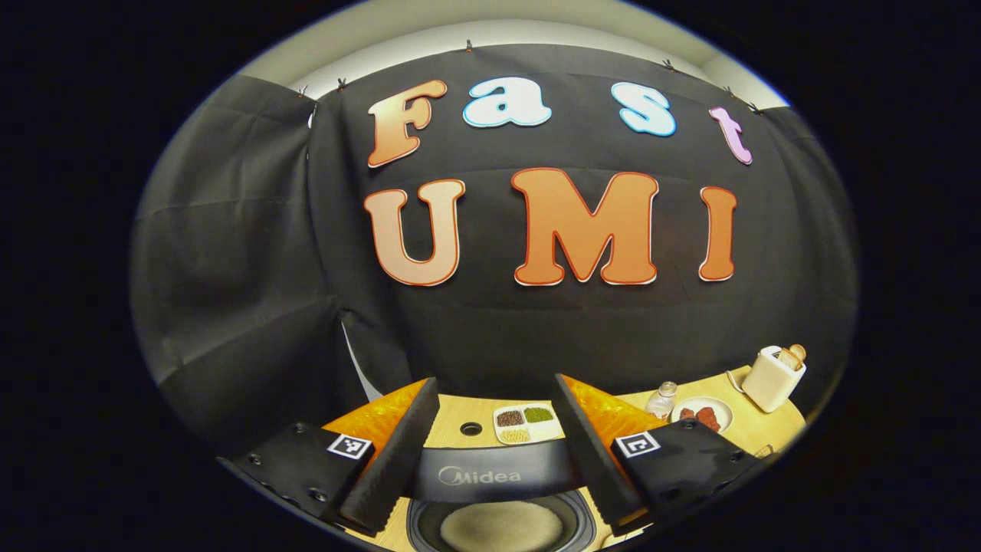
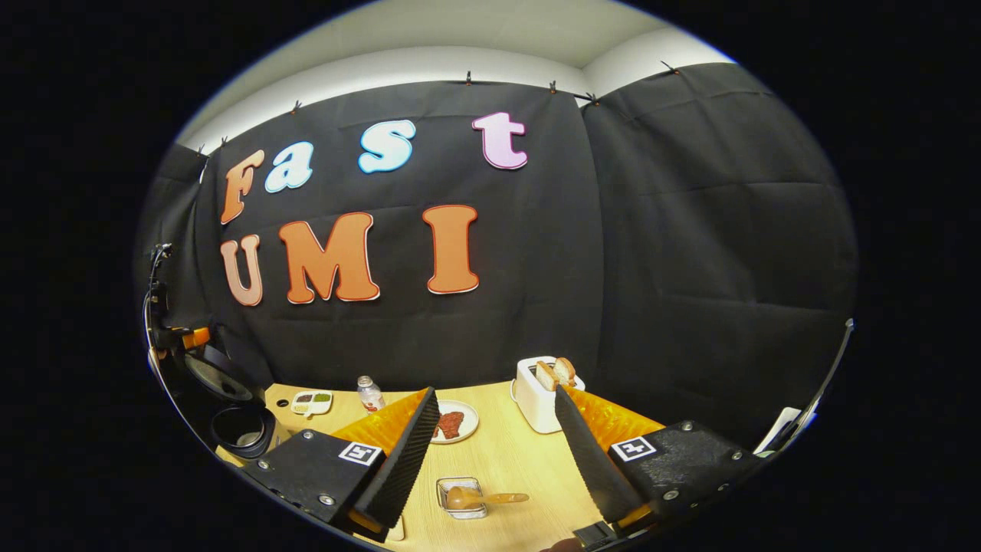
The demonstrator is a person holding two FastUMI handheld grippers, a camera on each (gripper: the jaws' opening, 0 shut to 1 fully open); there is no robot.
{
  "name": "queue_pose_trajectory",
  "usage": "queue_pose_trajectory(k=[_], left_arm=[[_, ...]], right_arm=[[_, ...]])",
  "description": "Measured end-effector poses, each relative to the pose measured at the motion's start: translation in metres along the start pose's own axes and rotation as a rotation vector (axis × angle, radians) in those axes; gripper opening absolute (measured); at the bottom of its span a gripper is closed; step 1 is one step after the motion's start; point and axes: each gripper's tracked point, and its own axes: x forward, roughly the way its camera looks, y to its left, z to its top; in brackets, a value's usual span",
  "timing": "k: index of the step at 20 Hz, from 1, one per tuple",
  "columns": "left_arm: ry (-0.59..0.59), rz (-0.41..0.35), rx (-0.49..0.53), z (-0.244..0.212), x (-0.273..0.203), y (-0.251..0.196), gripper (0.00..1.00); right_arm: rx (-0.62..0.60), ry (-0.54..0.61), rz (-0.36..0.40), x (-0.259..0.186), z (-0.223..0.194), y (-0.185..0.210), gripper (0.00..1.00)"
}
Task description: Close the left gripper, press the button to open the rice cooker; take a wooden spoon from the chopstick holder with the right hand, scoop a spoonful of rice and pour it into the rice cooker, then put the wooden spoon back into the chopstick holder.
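Fingers of the left gripper stand wide apart and hold nothing; between and just below them sits the open black rice cooker, its upright lid band spanning the gap and its round pot cut off at the bottom edge of the left gripper view. The right gripper's fingers are likewise spread wide and empty, with one light wooden spoon lying between them, its bowl resting in a small clear square container near the front edge of the pale wooden desk. What fills that container is hard to make out. Farther back stand one white toaster with two slices in it, one white round plate of reddish food, one small clear bottle, and one white divided tray with three fillings. The cooker shows again at the desk's left edge in the right gripper view, partly hidden by a dark frame.
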Motion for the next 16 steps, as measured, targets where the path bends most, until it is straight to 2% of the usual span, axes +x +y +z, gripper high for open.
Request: queue_pose_trajectory(k=[1,6,9,11,14,16], left_arm=[[0.003,-0.003,-0.006,-0.009,-0.011,-0.001,1.0],[0.047,-0.014,-0.03,-0.06,-0.053,-0.011,0.97],[0.086,-0.018,-0.04,-0.104,-0.066,-0.015,0.96],[0.1,-0.008,-0.045,-0.129,-0.07,-0.016,1.0],[0.074,0.014,-0.035,-0.15,-0.071,-0.014,0.97],[0.046,0.017,-0.016,-0.159,-0.074,-0.014,1.0]], right_arm=[[-0.008,-0.005,0.008,-0.001,0.002,0.003,0.93],[-0.033,-0.028,0.05,-0.008,0.017,0.017,0.93],[-0.034,-0.047,0.072,-0.011,0.028,0.025,0.93],[-0.039,-0.054,0.081,-0.013,0.031,0.028,0.93],[-0.054,-0.058,0.082,-0.017,0.034,0.029,0.93],[-0.057,-0.054,0.078,-0.019,0.032,0.026,0.93]])
